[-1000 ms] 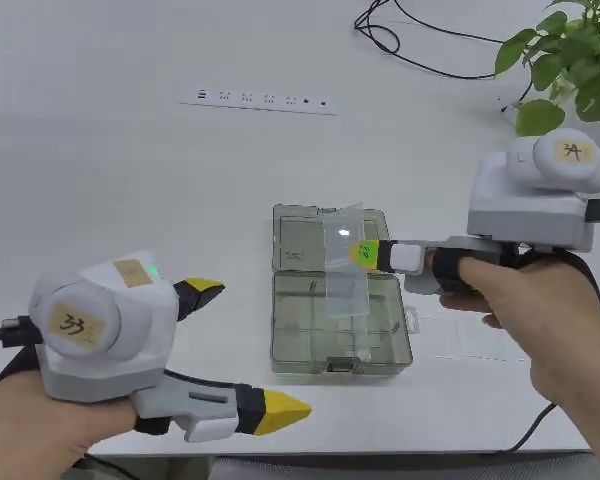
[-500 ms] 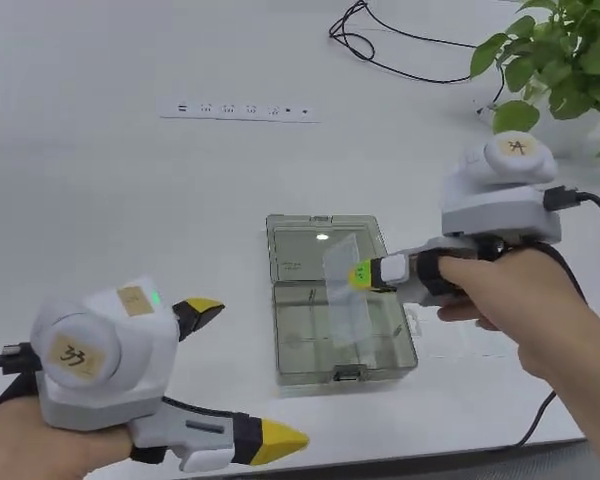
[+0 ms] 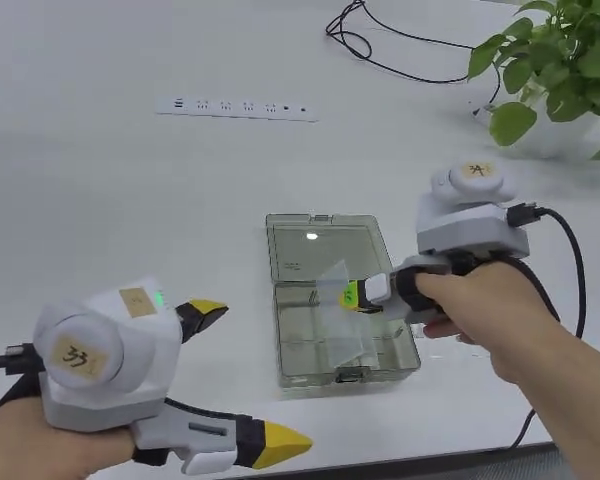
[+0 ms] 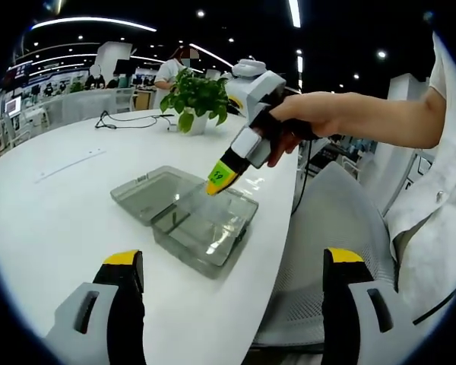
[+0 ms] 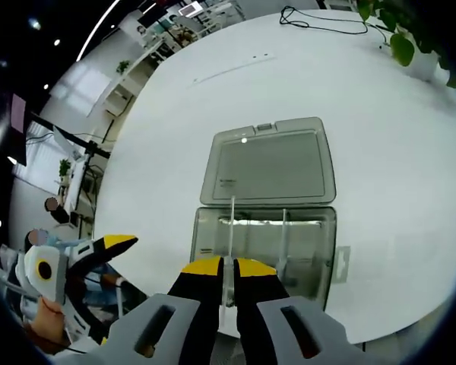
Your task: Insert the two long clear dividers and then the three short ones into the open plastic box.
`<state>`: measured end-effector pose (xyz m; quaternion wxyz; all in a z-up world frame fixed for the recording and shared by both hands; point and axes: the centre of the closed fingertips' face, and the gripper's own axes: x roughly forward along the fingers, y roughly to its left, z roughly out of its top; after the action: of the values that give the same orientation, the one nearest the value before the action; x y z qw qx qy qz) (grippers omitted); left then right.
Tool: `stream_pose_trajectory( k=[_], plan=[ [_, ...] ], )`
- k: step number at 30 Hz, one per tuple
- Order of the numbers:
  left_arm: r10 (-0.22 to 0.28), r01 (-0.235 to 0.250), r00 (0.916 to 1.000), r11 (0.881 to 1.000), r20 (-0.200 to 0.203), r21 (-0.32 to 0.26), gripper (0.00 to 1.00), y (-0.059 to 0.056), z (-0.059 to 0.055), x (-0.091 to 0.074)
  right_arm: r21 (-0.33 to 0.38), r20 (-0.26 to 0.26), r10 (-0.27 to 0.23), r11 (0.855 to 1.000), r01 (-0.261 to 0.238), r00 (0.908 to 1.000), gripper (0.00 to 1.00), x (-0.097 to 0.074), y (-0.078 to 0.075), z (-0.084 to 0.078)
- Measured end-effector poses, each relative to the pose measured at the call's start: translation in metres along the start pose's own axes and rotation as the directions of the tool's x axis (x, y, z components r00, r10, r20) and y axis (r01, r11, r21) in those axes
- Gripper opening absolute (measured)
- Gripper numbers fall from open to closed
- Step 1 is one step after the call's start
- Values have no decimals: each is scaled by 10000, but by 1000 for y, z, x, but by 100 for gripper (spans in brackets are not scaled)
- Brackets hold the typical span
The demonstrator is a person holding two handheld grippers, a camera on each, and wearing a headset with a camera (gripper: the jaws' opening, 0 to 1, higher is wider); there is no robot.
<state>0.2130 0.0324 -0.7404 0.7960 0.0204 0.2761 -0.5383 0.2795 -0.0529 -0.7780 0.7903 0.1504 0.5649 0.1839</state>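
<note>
- Right gripper [image 3: 352, 295]: clenched on a clear divider [image 3: 342, 325], tilted down over the open box [image 3: 277, 330] from its right side.
- Divider position: the lower edge dips into the base of the box and the upper edge stands above the rim; not yet seated, by appearance.
- Governing relation: in the right gripper view the divider is edge-on and runs straight from the jaws toward the hinge side, so the coming move is probably a downward press.
- A second thin upright line [image 5: 283, 228] to its right may be a fitted divider; uncertain.
- Left gripper [image 3: 250, 375]: released and empty, low on the tabletop [image 3: 130, 200], well apart from the box; the right one is nearer.
</note>
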Motion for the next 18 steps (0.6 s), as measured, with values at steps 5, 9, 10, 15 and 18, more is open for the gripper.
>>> stream_pose_trajectory(
  k=[5,9,10,15,18],
  plan=[
    [-55,55,10000,9999,35,-111,100,-1,-1,2,-6,-107,-117,9999,117,9999,6,6,-5,-1],
    [-70,70,10000,9998,27,-169,100,-1,-1,2,0,-109,-175,9998,175,9998,6,9,-8,0],
    [-63,64,10000,9998,27,-174,100,-1,-1,2,2,-90,-179,9998,179,9998,6,9,-8,0],
    [-73,74,10000,9998,28,-206,100,0,-1,3,-199,6,-246,9995,246,9997,6,9,-6,0],
    [-75,76,10000,9997,46,-230,100,1,0,3,-377,77,-337,9987,340,9994,6,9,-6,1]
  ],
)
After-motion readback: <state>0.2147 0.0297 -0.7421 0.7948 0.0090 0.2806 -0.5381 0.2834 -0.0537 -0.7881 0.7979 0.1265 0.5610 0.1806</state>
